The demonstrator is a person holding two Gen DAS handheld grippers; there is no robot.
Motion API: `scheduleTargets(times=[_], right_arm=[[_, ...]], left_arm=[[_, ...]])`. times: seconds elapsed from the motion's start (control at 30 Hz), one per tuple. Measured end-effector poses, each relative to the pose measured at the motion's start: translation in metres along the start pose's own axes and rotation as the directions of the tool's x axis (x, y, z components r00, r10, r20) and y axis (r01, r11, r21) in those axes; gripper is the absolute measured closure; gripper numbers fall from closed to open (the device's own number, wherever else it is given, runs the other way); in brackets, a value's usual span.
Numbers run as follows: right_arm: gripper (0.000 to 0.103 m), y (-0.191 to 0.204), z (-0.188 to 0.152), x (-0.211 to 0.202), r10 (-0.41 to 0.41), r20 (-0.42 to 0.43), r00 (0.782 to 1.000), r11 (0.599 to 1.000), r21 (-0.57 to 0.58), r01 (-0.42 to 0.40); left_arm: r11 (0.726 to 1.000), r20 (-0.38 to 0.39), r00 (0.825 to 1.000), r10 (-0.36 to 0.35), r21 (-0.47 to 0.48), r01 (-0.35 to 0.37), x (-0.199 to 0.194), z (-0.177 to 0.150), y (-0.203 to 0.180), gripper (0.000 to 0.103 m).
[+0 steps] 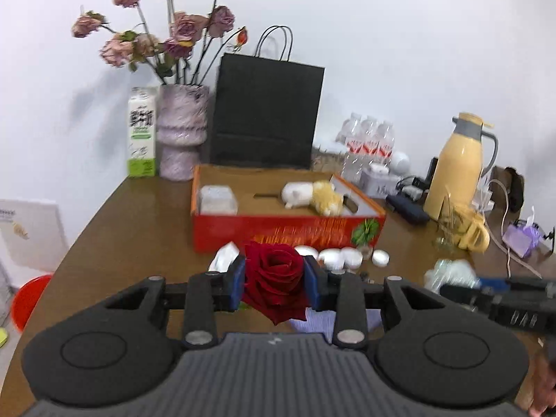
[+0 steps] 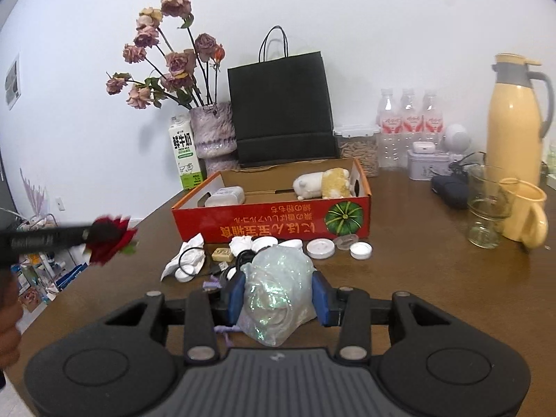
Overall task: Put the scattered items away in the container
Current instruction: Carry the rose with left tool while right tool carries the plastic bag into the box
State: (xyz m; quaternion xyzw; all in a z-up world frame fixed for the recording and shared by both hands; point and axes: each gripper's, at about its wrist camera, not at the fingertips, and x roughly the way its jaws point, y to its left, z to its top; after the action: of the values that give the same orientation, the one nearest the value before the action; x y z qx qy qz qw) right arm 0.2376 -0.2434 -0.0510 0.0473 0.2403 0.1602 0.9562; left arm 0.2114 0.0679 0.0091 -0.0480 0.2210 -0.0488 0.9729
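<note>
The red rose (image 1: 274, 279) sits between the two blue pads of the left gripper (image 1: 274, 283), which is clamped on the flower head itself; the petals fill the gap and some hang below the pads. It is held above the brown table (image 1: 114, 232), just in front of the orange cardboard box (image 1: 285, 231), the container of the task. In the right wrist view the same rose appears blurred at the left edge.

The right gripper (image 2: 278, 297) is closed on a crumpled bag of clear, shiny plastic (image 2: 274, 285), also above the table and in front of the box. The bag bulges above and below the pads, so I judge that the grip is soft and not very sure.

The step in hand seems to be to carry both things over the near wall of the box. To do it well, each gripper needs to pass clearly above this wall before it opens, because a hanging petal or the loose bottom of the bag can catch on the edge. Inside the box there are already a white case (image 1: 217, 199) at the left and a plush toy (image 1: 312, 196) at the right; the free floor between them looks like the best place for the rose. The bag is light and can cling to a pad, so a wide release is safer.

Still in front of the box lie several white lids (image 2: 321, 248), a crumpled white tissue (image 2: 187, 259) and a dark cable (image 2: 239, 260). A low path may sweep them, so it is better to stay high.
</note>
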Motion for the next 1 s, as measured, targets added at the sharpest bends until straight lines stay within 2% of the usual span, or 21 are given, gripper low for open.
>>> scheduleTargets(times=[0.13,0.23,0.33,0.47,0.73,0.87,1.0], right_arm=[[0.064,0.009,-0.004,-0.03,-0.024,0.014,1.0,1.0,0.016,0.024],[0.063,0.018,-0.006,-0.049,-0.021,0.035,0.999,1.0,0.002,0.021],[0.063,0.026,-0.01,-0.06,-0.023,0.038,0.999,0.999,-0.029,0.024],[0.063,0.031,-0.017,-0.072,-0.007,0.044,0.999,1.0,-0.023,0.008],[0.063,0.028,-0.02,-0.077,-0.011,0.037,0.999,0.999,-0.038,0.012],[0.063,0.017,-0.018,-0.06,-0.026,0.015,1.0,0.999,-0.026,0.027],[0.063,0.008,-0.006,-0.034,-0.027,0.001,1.0,0.999,-0.028,0.027]], left_arm=[[0.999,-0.006,0.999,0.04,0.014,-0.039,-0.03,-0.02,-0.011,0.067],[0.993,0.014,0.996,0.092,0.069,-0.093,-0.057,-0.035,-0.022,0.067],[0.991,0.035,0.996,0.088,0.101,-0.091,-0.077,-0.047,-0.029,0.067],[0.988,0.012,0.997,0.079,0.129,-0.08,-0.087,-0.053,-0.03,0.067],[0.998,-0.063,0.997,0.047,0.054,-0.044,-0.069,-0.055,-0.022,0.066],[1.0,-0.113,0.993,0.02,0.024,-0.017,-0.048,-0.054,-0.019,0.066],[1.0,-0.116,0.993,-0.021,0.011,0.023,-0.026,-0.037,-0.018,0.066]])
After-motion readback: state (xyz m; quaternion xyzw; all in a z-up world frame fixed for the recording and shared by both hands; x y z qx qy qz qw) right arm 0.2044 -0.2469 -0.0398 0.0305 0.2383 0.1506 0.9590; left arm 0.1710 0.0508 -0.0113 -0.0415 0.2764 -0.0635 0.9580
